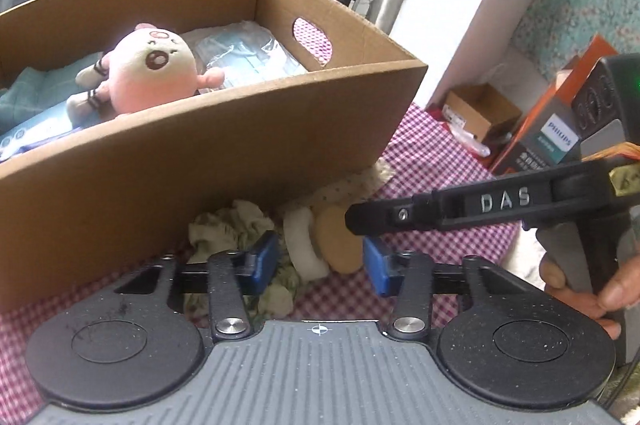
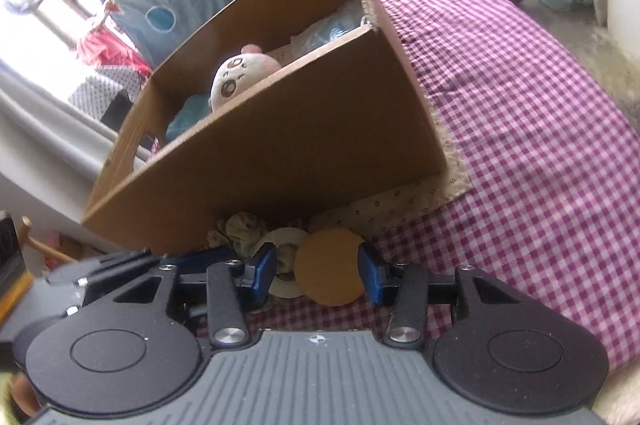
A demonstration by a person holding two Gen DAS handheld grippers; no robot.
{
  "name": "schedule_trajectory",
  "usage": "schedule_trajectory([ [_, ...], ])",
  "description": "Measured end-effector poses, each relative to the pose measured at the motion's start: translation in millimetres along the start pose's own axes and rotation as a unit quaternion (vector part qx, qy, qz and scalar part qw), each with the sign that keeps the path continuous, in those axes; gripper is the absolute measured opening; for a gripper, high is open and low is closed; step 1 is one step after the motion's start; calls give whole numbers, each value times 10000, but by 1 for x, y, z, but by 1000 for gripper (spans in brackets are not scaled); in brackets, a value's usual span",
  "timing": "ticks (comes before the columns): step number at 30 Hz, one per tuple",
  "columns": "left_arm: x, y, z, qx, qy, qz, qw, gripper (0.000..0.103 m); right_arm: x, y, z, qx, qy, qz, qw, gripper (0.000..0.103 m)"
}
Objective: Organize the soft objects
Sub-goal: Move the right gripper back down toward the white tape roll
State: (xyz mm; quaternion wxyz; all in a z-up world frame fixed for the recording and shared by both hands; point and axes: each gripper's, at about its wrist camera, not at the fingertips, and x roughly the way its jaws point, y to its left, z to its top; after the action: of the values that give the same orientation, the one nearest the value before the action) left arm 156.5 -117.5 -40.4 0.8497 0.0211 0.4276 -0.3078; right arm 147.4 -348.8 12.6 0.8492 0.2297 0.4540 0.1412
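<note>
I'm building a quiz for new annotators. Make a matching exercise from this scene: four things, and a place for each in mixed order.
Things:
1. pink plush toy
2. tan round pad
3. crumpled floral cloth
4. orange carton

Places:
A. on the checked cloth, against the cardboard box's front wall
B. inside the box
C. standing far right, beside the white wall
D. between the right gripper's blue pads

Pairs: 1-B, 2-D, 3-A, 4-C

Bright window daylight, blown-out highlights, fisheye-bent edges, slightly soft focus.
</note>
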Motion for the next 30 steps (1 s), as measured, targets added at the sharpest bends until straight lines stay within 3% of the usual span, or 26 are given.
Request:
schedule_trajectory([
  [7, 17, -7, 6, 173, 196, 372, 9990, 30, 10, 3, 3, -367, 21, -160, 9992, 48],
  [17, 26, -24, 8, 508, 243, 369, 9977, 25, 7, -26, -5, -50, -60, -110, 9999, 48],
  [22, 32, -21, 12, 231, 277, 583, 9976, 7, -1, -35, -8, 133, -179, -56, 9997, 48],
  [30, 27, -12, 14, -98, 321, 537, 9980, 5, -5, -42, -11, 245, -270, -24, 9993, 48],
])
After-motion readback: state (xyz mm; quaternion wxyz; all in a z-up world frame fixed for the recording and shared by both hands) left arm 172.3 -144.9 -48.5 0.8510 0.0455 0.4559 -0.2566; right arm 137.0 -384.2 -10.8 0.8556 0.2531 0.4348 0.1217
